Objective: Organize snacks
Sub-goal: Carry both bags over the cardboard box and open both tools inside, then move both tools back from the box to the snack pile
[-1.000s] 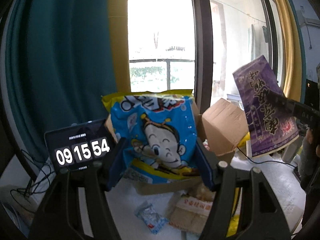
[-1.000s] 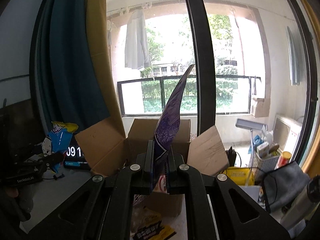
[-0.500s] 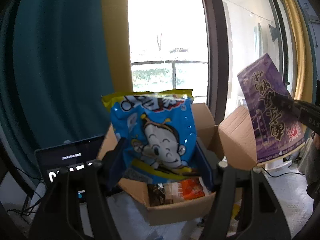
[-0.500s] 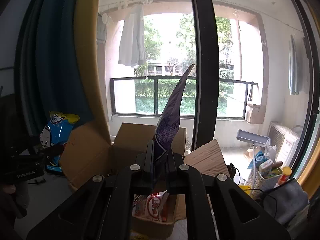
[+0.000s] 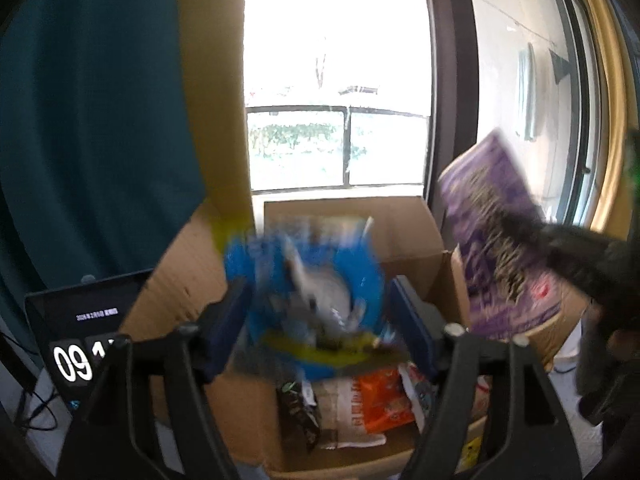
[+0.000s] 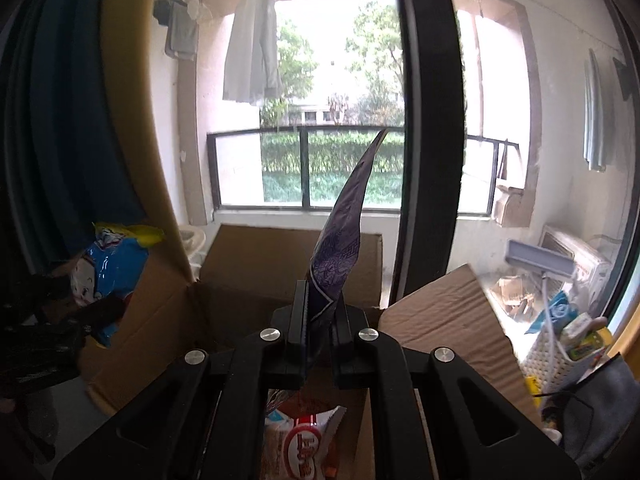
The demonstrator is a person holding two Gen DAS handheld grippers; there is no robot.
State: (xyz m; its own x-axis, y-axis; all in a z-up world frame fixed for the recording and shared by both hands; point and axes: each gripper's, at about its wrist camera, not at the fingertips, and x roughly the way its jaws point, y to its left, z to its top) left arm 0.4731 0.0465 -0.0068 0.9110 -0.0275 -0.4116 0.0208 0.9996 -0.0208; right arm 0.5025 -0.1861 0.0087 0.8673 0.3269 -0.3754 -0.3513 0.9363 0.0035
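Observation:
A blue cartoon snack bag (image 5: pixel 308 292) hangs blurred between the fingers of my left gripper (image 5: pixel 320 292), over the open cardboard box (image 5: pixel 400 232). The jaws are opening and a gap shows beside the right finger, so the bag looks loose. The right wrist view shows the same bag (image 6: pixel 112 276) at the box's left flap. My right gripper (image 6: pixel 320 312) is shut on a flat purple snack bag (image 6: pixel 340 248), held upright and edge-on above the box (image 6: pixel 260 264). That purple bag (image 5: pixel 492 240) sits over the box's right side. An orange packet (image 5: pixel 384 400) and a red-and-white packet (image 6: pixel 304 444) lie inside.
A tablet showing a clock (image 5: pixel 80 340) stands left of the box, in front of a teal curtain (image 5: pixel 100 140). A dark window post (image 6: pixel 428 140) rises behind the box. At the right are a white basket of items (image 6: pixel 560 352) and a grey cloth (image 6: pixel 592 408).
Both grippers have come forward over the box, which now fills the lower view. The blue bag has dropped lower and gone blurred as the left jaws widened. The purple bag stays gripped.

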